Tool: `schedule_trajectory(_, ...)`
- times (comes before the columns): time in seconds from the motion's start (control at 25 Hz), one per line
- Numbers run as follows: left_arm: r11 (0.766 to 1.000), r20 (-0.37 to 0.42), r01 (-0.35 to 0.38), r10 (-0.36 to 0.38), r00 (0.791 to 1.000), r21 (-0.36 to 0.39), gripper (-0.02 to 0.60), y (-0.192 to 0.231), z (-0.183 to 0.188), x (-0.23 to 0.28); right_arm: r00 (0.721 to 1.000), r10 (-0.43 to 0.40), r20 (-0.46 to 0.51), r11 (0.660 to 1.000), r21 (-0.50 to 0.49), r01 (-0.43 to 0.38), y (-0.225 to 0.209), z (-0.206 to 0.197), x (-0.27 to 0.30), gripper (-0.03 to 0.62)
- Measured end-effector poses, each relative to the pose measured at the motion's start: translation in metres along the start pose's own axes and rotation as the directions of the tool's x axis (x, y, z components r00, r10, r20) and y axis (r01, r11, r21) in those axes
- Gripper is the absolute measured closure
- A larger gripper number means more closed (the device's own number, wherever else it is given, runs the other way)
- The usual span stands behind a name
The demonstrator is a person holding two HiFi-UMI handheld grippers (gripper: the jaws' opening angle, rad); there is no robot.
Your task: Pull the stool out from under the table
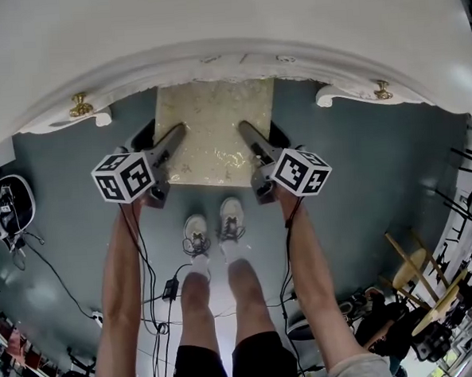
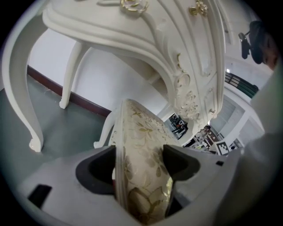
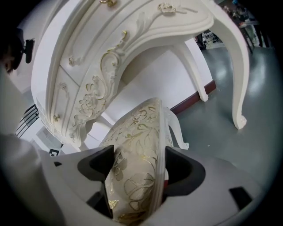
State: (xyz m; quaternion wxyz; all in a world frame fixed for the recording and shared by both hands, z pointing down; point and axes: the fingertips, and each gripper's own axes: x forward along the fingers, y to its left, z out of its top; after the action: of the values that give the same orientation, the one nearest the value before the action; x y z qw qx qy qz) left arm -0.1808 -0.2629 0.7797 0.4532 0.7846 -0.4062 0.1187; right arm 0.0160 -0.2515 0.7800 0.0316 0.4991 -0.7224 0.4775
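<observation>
The stool [image 1: 215, 133] has a cream seat with gold flower print and white curved legs. Its far part lies under the white carved table [image 1: 226, 33]; the near half sticks out toward my feet. My left gripper [image 1: 172, 140] is shut on the seat's left edge, and my right gripper [image 1: 253, 136] is shut on its right edge. In the left gripper view the seat cushion [image 2: 141, 167] fills the gap between the jaws. The right gripper view shows the cushion [image 3: 137, 172] pinched the same way, with a stool leg [image 3: 176, 128] beyond.
Table legs [image 2: 22, 88] [image 3: 236, 66] stand on the grey-green floor on both sides. Gold drawer knobs [image 1: 79, 104] [image 1: 382, 90] stick out from the table front. Cables [image 1: 159, 292] trail on the floor by my feet, a bag [image 1: 6, 210] lies left, and wooden furniture [image 1: 417, 280] stands right.
</observation>
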Motion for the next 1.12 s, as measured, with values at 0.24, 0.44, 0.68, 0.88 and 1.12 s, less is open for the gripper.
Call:
schedule_trajectory(0.24, 1.000, 0.007, 0.023, -0.023, 1.000, 0.009, 0.244, -0.023, -0.002, -0.019, 1.000, -0.001, 0.028, 1.000, -0.001, 0.001, 0.013, 0.001, -0.030, 0.223)
schedule_trajectory(0.44, 0.999, -0.009, 0.040, -0.040, 0.999, 0.014, 0.244, -0.040, -0.014, -0.032, 0.999, -0.009, 0.038, 1.000, 0.015, 0.009, 0.016, -0.009, -0.056, 0.223)
schedule_trajectory(0.68, 0.996, -0.051, 0.073, -0.070, 0.996, 0.049, 0.244, -0.066, -0.036, -0.048, 0.996, -0.041, 0.077, 0.998, 0.050, 0.037, 0.018, -0.030, -0.099, 0.223)
schedule_trajectory(0.88, 0.991, -0.087, 0.112, -0.106, 0.991, 0.069, 0.244, -0.093, -0.058, -0.048, 0.991, -0.076, 0.107, 0.995, 0.078, 0.068, 0.006, -0.042, -0.139, 0.223)
schedule_trajectory(1.12, 0.980, -0.148, 0.175, -0.159, 0.976, 0.099, 0.244, -0.141, -0.083, -0.029, 0.978, -0.134, 0.158, 0.985, 0.126, 0.115, -0.024, -0.047, -0.193, 0.223)
